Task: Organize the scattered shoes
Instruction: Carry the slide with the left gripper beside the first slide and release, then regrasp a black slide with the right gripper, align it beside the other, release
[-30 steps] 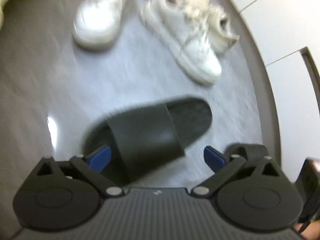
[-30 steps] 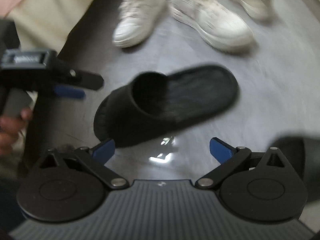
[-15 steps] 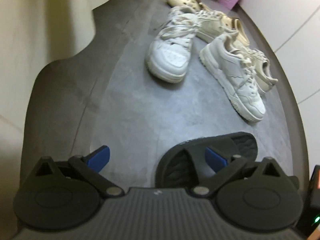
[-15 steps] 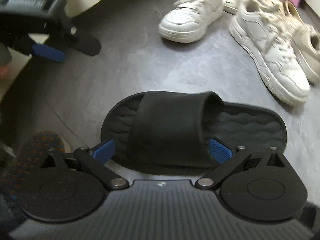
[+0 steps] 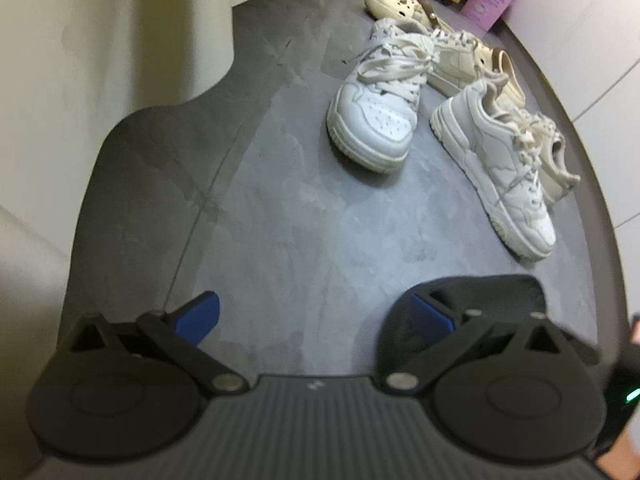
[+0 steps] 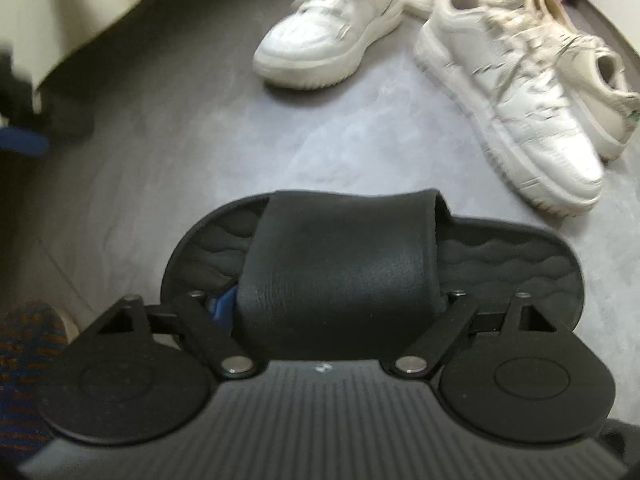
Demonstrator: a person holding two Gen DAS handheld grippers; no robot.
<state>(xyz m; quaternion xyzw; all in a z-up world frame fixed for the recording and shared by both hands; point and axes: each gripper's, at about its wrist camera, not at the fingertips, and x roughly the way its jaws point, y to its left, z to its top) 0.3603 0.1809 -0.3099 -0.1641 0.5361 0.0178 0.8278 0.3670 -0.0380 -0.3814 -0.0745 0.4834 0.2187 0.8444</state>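
Grey stone-look floor [image 5: 280, 208] runs to pale walls, with white sneakers [image 6: 332, 28] in a loose heap toward its far edge. Near us lies the black slide sandal [image 6: 360, 264], sole down, and the right gripper [image 6: 332, 300] is over its broad strap, fingers [image 6: 222, 304] just drawn inward either side of the band; whether both pads press on it yet, I cannot tell. Foam rubber, by the look: light, springy, matte enough not to slip, and the strap should squash before it holds. Mid-strap is the sensible place to pinch. Left gripper [image 5: 312, 316] hovers with fingers spread wide over bare floor, nothing between them, one tip overlapping a dark slide [image 5: 480, 292] near the right edge.
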